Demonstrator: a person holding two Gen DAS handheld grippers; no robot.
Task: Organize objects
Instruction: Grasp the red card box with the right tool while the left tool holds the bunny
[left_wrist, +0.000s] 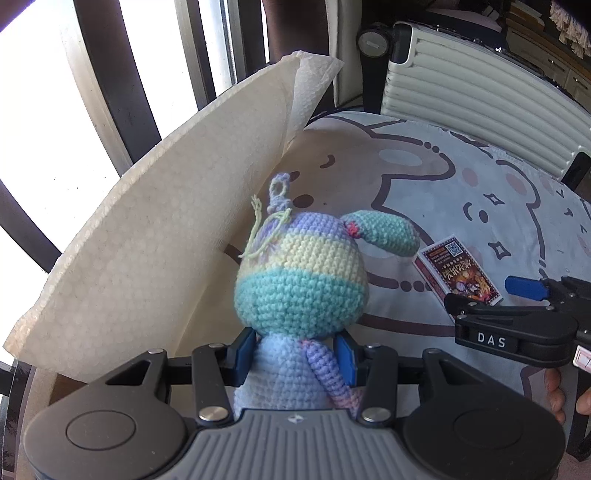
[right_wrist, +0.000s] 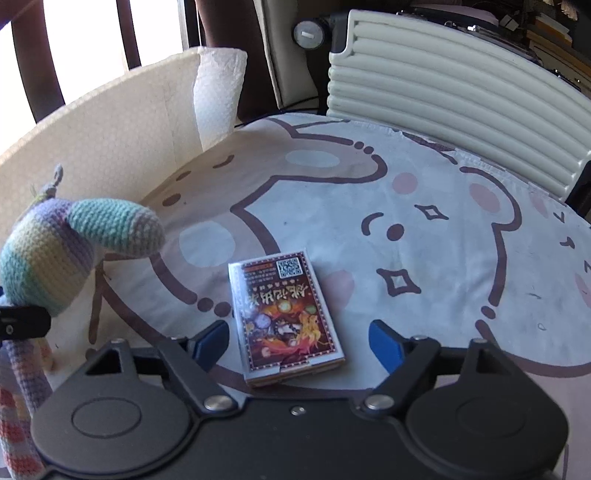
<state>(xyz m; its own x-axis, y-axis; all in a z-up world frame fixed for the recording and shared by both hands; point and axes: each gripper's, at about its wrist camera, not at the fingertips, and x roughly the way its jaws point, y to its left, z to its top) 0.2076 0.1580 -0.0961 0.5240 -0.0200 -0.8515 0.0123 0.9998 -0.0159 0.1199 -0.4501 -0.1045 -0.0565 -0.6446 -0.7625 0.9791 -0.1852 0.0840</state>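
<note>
Between the blue pads of the left gripper (left_wrist: 295, 356), seen from the left wrist camera, the crocheted toy (left_wrist: 301, 291) is clamped at its neck, both pads pressing against its light-blue body. Its striped head rises upright above the fingers, with one teal ear (left_wrist: 388, 232) pointing right. Behind and to the left of the toy stands a cream foam sheet (left_wrist: 147, 236), curved and leaning along the edge of the surface. The cartoon-print cloth (left_wrist: 461, 206) covers the surface beyond. A card box (left_wrist: 458, 271) lies flat on the cloth to the right of the toy. The right gripper (left_wrist: 524, 295) enters from the right edge, near that box. A ribbed white suitcase (left_wrist: 480, 99) stands past the cloth's far side.

From the right wrist camera, the right gripper (right_wrist: 297, 343) has its jaws spread wide, one blue pad on each side of the card box (right_wrist: 286, 319) and neither touching it. The box rests flat on the cloth (right_wrist: 424, 177). The crocheted toy (right_wrist: 51, 254) appears at the left edge, held off the cloth by the left gripper's black finger (right_wrist: 22, 326).
</note>
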